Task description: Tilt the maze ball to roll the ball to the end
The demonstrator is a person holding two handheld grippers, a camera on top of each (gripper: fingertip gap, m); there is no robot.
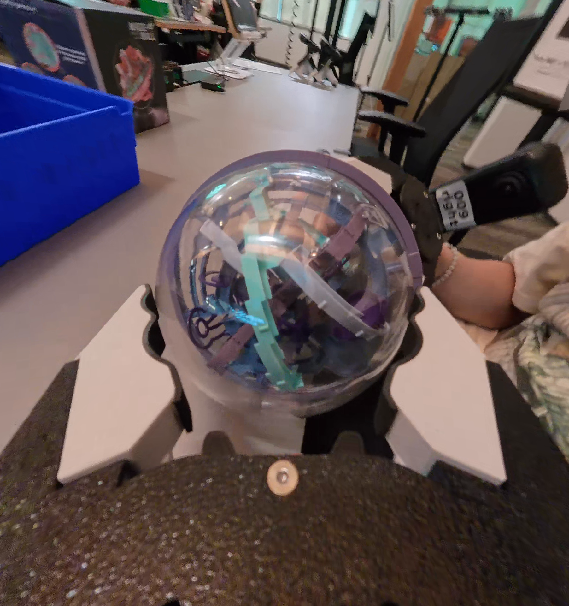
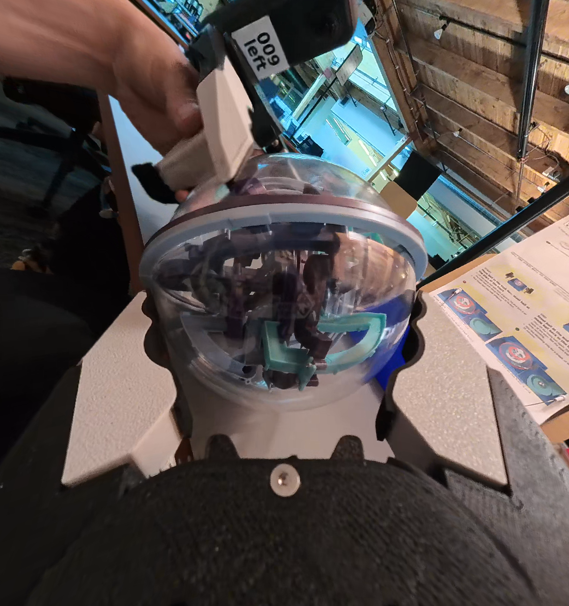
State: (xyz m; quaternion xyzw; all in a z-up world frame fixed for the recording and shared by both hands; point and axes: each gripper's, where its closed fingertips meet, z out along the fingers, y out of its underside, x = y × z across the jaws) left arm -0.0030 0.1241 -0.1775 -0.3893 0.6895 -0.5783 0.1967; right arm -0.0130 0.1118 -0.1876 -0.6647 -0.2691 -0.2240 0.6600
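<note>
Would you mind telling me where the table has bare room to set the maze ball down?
Bare grey table lies beyond the maze ball, between the blue bin and the table's right edge. Left is crowded by bin and boxes.

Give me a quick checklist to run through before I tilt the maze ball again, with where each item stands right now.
1. Left gripper on the maze ball: ok, both jaws sit against the clear shell.
2. Right gripper on the ball from the other side: ok, jaws cradle the shell below the grey ring.
3. Ball lifted off the table: ok, it hangs between the two grippers.
4. Position of the small ball inside: cannot tell, the tracks are blurred.
5. Room to tilt: ok, the blue bin stands apart on the left.
6. Instruction sheet in view for reference: ok.
</note>
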